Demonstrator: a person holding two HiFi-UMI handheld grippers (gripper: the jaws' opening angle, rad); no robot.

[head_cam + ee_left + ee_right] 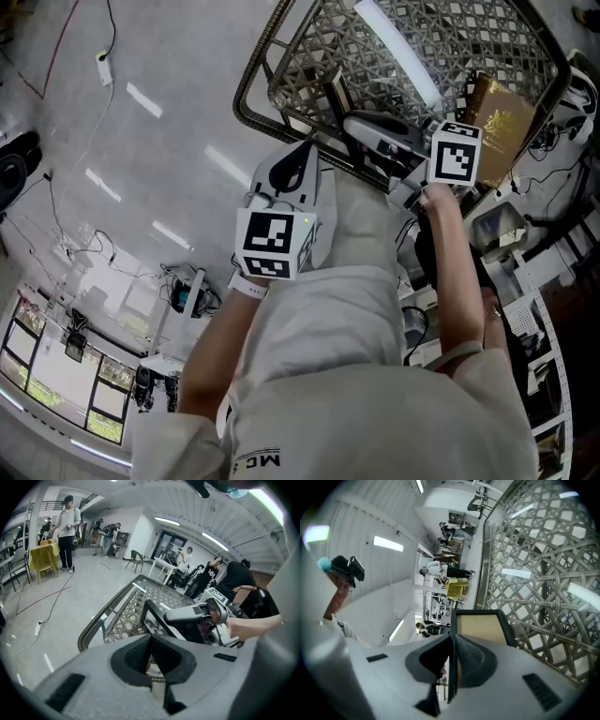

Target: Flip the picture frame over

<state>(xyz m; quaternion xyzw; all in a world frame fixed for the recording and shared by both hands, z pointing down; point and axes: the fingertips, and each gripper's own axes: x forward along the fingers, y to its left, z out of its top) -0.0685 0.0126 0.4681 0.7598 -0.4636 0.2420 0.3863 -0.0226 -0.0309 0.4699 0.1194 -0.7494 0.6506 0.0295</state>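
Note:
The picture frame (pixel 480 627) has a black rim and a tan face that shows in the right gripper view. My right gripper (pixel 452 648) is shut on its edge, and the rim runs down between the two pads. In the head view the frame (pixel 335 94) is held up on edge over the wicker table (pixel 253 84), with the right gripper (pixel 354 124) reaching in from the right. The left gripper view shows the frame (pixel 154 620) tilted above the table, pinched by the right gripper's fingers (pixel 194 613). My left gripper (pixel 150 641) (pixel 305 155) hangs near the table's front rim, shut, with nothing in it.
The table top is a woven lattice under glass (pixel 534 573) with a thick rim (pixel 101 618). A gold-brown box (pixel 502 117) lies at the table's right. Several people stand in the room beyond (pixel 68 527), near a yellow table (pixel 44 555). A cable runs over the floor (pixel 51 606).

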